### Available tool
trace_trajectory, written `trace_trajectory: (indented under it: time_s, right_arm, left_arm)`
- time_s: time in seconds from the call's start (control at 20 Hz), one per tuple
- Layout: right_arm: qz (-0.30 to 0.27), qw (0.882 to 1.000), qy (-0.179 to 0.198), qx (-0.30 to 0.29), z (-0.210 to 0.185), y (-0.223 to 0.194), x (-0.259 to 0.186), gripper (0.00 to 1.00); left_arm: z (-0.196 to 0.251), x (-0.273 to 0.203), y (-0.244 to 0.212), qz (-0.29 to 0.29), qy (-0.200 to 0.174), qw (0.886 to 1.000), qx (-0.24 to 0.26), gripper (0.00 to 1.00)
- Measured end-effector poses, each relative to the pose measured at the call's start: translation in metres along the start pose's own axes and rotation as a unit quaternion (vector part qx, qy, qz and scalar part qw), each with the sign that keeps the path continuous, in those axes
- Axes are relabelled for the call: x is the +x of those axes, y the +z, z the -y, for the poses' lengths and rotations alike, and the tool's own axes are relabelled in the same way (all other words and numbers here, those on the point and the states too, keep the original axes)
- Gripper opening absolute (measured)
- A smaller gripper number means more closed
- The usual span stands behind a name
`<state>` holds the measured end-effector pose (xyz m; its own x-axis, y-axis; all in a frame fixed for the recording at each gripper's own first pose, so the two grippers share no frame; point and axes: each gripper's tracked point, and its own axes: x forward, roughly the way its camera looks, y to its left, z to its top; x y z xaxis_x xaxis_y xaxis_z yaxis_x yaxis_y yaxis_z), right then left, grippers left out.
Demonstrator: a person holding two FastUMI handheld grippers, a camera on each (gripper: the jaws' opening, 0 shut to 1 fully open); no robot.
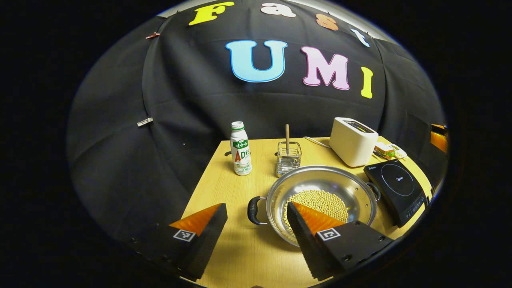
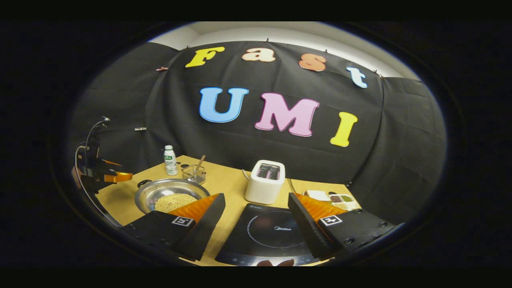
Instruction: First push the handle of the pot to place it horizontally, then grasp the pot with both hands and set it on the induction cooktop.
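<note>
A steel pot (image 1: 320,180) holding yellow beans (image 1: 320,202) sits on the wooden table. Its black left handle (image 1: 253,211) points toward my left gripper (image 1: 256,218), which hovers open just in front of it; the right finger overlaps the pot's near rim. The other handle (image 1: 374,190) faces the black induction cooktop (image 1: 398,184). In the right gripper view my right gripper (image 2: 256,212) hangs open above the cooktop (image 2: 272,236), with the pot (image 2: 170,192) to its left. The left gripper (image 2: 100,172) shows far off at the left edge.
A white toaster (image 1: 354,142) stands behind the cooktop, with a small tray of food packets (image 2: 330,199) at the right. A milk bottle (image 1: 241,149) and a wire holder with a wooden stick (image 1: 288,158) stand behind the pot. The table's near left edge (image 1: 200,192) drops off.
</note>
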<state>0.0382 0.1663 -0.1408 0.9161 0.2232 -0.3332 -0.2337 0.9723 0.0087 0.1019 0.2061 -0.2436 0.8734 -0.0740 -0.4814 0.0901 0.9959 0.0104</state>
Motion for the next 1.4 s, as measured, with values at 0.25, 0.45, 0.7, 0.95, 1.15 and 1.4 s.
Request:
trace_trajectory:
  time_s: [0.25, 0.45, 0.7, 0.95, 1.15, 1.4]
  right_arm:
    - [-0.044, 0.998, 0.039, 0.029, -0.045, -0.027, 0.035, 0.98]
    - [-0.113, 0.990, 0.055, 0.058, -0.070, -0.064, 0.066, 0.98]
    - [-0.187, 0.978, 0.055, 0.071, -0.089, -0.115, 0.099, 0.96]
    - [-0.276, 0.955, 0.045, 0.095, -0.101, -0.171, 0.121, 1.00]
    - [-0.310, 0.944, 0.030, 0.112, -0.105, -0.194, 0.136, 1.00]
    - [-0.332, 0.936, 0.018, 0.112, -0.108, -0.214, 0.150, 0.65]
  left_arm:
    - [0.001, 0.033, -0.017, -0.032, -0.018, 0.999, 0.002, 0.94]
    - [0.004, 0.063, -0.033, -0.070, -0.033, 0.997, 0.001, 0.95]
    - [0.000, 0.097, -0.045, -0.099, -0.037, 0.994, 0.010, 0.95]
    - [0.005, 0.117, -0.056, -0.119, -0.050, 0.992, 0.009, 0.91]
    - [0.008, 0.130, -0.063, -0.129, -0.058, 0.990, 0.010, 0.83]
    - [0.011, 0.126, -0.075, -0.132, -0.074, 0.988, 0.004, 0.72]
